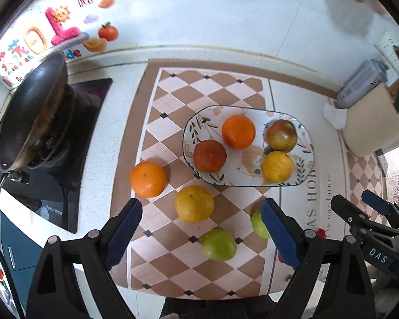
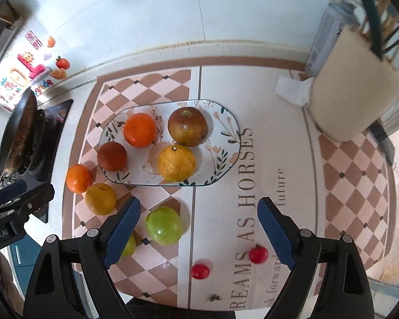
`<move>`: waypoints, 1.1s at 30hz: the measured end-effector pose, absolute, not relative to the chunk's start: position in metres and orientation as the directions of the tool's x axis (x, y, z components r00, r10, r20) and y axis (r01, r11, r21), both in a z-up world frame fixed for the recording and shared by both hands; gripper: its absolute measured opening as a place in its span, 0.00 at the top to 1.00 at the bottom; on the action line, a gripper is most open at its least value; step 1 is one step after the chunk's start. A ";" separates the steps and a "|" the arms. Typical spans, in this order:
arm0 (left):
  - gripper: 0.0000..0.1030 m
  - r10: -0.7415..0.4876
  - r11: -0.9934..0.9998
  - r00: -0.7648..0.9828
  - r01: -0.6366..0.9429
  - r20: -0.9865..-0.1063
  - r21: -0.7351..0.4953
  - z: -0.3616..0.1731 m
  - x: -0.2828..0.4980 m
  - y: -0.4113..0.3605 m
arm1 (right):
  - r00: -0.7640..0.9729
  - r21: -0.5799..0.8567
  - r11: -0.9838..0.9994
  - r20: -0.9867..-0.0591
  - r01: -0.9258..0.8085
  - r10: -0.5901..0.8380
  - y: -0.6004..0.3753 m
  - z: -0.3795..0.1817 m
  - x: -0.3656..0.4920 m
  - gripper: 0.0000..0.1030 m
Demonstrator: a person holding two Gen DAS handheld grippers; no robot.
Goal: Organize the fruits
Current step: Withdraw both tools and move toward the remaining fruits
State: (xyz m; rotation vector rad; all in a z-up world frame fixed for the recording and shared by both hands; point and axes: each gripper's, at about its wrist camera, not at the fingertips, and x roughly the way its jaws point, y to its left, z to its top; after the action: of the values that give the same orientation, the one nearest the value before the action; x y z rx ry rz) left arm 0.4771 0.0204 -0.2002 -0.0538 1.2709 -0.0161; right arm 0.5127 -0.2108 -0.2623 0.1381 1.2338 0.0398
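A floral glass plate (image 1: 303,170) (image 2: 226,143) on the mat holds an orange (image 1: 238,132) (image 2: 140,130), a dark red-orange fruit (image 1: 209,156) (image 2: 112,156), a brownish apple (image 1: 281,135) (image 2: 187,126) and a yellow citrus (image 1: 277,166) (image 2: 176,163). Loose on the mat are an orange (image 1: 148,179) (image 2: 78,178), a yellow citrus (image 1: 194,203) (image 2: 100,198), two green apples (image 1: 219,244) (image 2: 164,225) and two cherry tomatoes (image 2: 258,254). My left gripper (image 1: 201,232) is open and empty above the yellow citrus and green apple. My right gripper (image 2: 198,231) is open and empty, right of the green apple.
A black pan (image 1: 34,111) (image 2: 18,135) sits on an induction hob (image 1: 53,186) at the left. A beige knife block (image 1: 372,122) (image 2: 353,87) and crumpled tissue (image 2: 292,90) stand at the right. The tiled wall is behind.
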 end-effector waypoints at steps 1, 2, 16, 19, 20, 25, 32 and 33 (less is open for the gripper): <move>0.11 -0.041 0.999 0.307 -0.015 -0.951 -0.049 -0.195 0.472 0.021 | 0.340 0.130 0.991 -0.934 0.043 0.108 -0.211 -0.256 0.506 0.11; 0.11 -0.043 0.999 0.322 -0.011 -0.946 -0.049 -0.189 0.467 0.022 | 0.346 0.131 0.990 -0.932 0.042 0.109 -0.210 -0.250 0.501 0.11; 0.11 -0.083 0.997 0.425 0.034 -0.902 -0.075 -0.129 0.409 0.021 | 0.459 0.146 0.989 -0.880 0.008 0.126 -0.199 -0.168 0.435 0.11; 0.11 -0.079 0.997 0.441 0.041 -0.894 -0.068 -0.121 0.400 0.020 | 0.472 0.149 0.989 -0.872 0.005 0.129 -0.199 -0.156 0.426 0.11; 0.11 -0.080 0.997 0.445 0.042 -0.892 -0.068 -0.119 0.397 0.020 | 0.473 0.148 0.989 -0.872 0.003 0.129 -0.198 -0.154 0.425 0.11; 0.11 -0.086 0.996 0.458 0.046 -0.885 -0.073 -0.113 0.387 0.020 | 0.480 0.161 0.987 -0.866 0.006 0.138 -0.198 -0.149 0.418 0.11; 0.11 -0.078 0.997 0.455 0.041 -0.887 -0.066 -0.115 0.389 0.019 | 0.471 0.195 0.981 -0.866 0.013 0.166 -0.199 -0.154 0.422 0.11; 0.11 -0.071 0.997 0.454 0.036 -0.888 -0.061 -0.118 0.390 0.020 | 0.461 0.203 0.979 -0.870 0.014 0.174 -0.199 -0.159 0.425 0.11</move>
State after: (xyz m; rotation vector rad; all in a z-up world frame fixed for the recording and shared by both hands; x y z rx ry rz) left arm 0.3903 0.0199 -0.1176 -0.0348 1.0972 -0.0658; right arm 0.4247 -0.1993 -0.1590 0.1910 1.0886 0.0993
